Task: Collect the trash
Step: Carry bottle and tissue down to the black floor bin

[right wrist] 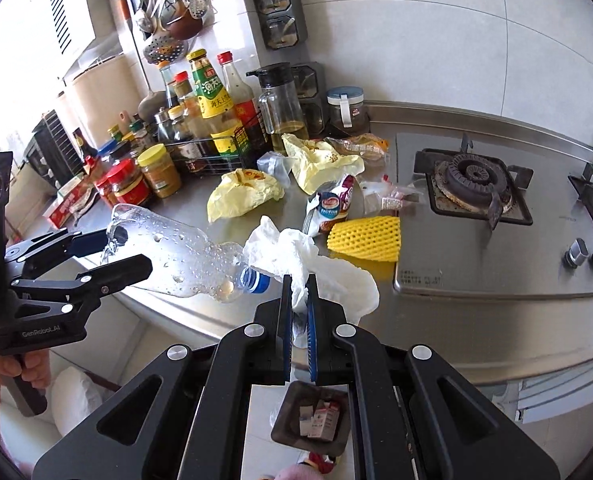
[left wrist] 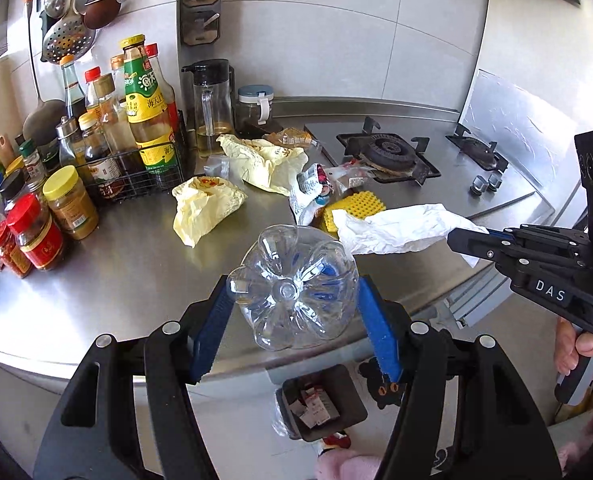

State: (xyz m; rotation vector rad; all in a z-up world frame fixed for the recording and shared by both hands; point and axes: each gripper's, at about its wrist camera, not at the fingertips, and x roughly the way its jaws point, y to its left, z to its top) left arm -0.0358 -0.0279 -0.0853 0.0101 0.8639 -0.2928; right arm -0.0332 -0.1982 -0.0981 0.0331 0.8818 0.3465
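Note:
A clear empty plastic bottle (left wrist: pixel 292 288) is clamped between the blue pads of my left gripper (left wrist: pixel 294 294), its base facing the camera. In the right wrist view the bottle (right wrist: pixel 176 248) lies sideways in the left gripper (right wrist: pixel 130 250), blue cap (right wrist: pixel 254 280) pointing right. My right gripper (right wrist: pixel 299 284) is shut on a crumpled white paper (right wrist: pixel 328 276), which trails over the counter edge. In the left wrist view it is the right gripper (left wrist: pixel 462 242) with the white paper (left wrist: pixel 392 230). A dark bin (left wrist: pixel 352 404) (right wrist: pixel 284 420) with small cartons inside stands on the floor below both grippers.
On the steel counter (left wrist: pixel 128 280) lie two yellow bags (left wrist: pixel 204 208) (left wrist: pixel 264 160), a snack wrapper (left wrist: pixel 308 188) and a yellow foam net (right wrist: pixel 366 238). Sauce bottles and jars (left wrist: pixel 148 108) crowd the left. A gas hob (right wrist: pixel 476 184) sits at the right.

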